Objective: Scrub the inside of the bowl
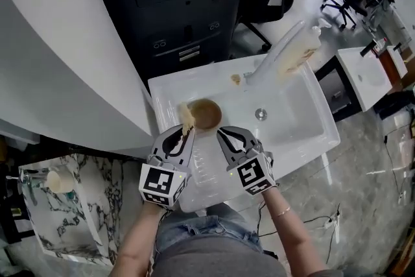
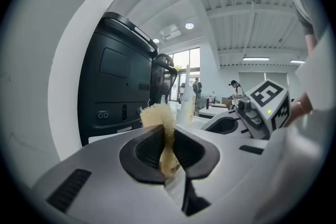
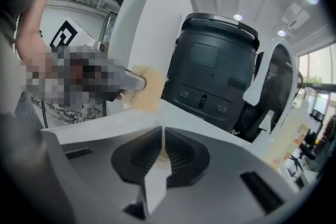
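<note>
A small brown bowl sits at the left end of the white sink. My left gripper is shut on a pale yellow fibrous scrubber, which touches the bowl's left edge. The right gripper is at the bowl's near right edge. Its jaws are closed on a thin tan sliver that looks like the bowl's rim. In the right gripper view the scrubber shows at the tip of the left gripper; the rest of the bowl is hidden there.
A pale soap bottle stands at the sink's back edge, near a small tan scrap. The drain is mid-basin. A black machine rises behind the sink. A marbled stand with a cup is at the left.
</note>
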Motion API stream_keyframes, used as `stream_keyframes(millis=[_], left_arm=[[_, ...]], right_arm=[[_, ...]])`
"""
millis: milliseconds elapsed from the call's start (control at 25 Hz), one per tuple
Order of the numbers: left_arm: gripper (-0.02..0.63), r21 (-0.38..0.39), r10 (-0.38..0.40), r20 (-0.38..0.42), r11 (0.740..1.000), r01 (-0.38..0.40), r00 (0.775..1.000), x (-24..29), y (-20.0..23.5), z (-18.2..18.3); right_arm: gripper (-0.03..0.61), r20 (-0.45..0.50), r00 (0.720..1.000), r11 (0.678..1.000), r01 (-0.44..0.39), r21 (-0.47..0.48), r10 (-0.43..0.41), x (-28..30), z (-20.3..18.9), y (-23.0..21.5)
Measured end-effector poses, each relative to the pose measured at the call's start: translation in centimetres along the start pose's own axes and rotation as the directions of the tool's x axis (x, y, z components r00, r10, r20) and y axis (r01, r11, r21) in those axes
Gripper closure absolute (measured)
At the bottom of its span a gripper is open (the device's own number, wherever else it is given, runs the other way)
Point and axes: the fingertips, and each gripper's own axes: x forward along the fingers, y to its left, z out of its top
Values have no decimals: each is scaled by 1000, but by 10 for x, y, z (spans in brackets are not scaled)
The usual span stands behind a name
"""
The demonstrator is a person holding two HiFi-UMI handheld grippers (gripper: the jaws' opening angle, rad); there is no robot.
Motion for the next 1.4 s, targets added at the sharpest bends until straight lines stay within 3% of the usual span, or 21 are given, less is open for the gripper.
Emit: stream_keyframes(millis=[240, 480, 640, 960, 1200, 1400], left_arm=[[569, -27, 97, -7, 995, -98, 995, -2, 10, -6], [569, -54, 206, -14, 977, -207, 978, -9, 23, -12], [569, -68, 257, -21, 964, -257, 966, -14, 29, -16], [569, -72, 303, -50, 949, -306, 952, -16, 27, -26], [569, -77, 312, -57, 946, -316, 948, -20, 24, -29], [569, -84, 323, -65, 941, -327, 944, -26, 27, -36]], right_arm=[[563, -63, 983, 976, -180, -120, 174, 28, -10, 11], [508, -153, 942, 883, -333, -331, 298, 48, -21, 29], [508, -188, 918, 847, -395, -356, 349, 59, -27, 37], [508, -275, 887, 789, -458, -410, 371, 76, -49, 41], [509, -332, 873, 770, -476, -424, 356, 84, -64, 41], [532, -334, 885, 778, -451, -437, 325, 93, -66, 40]])
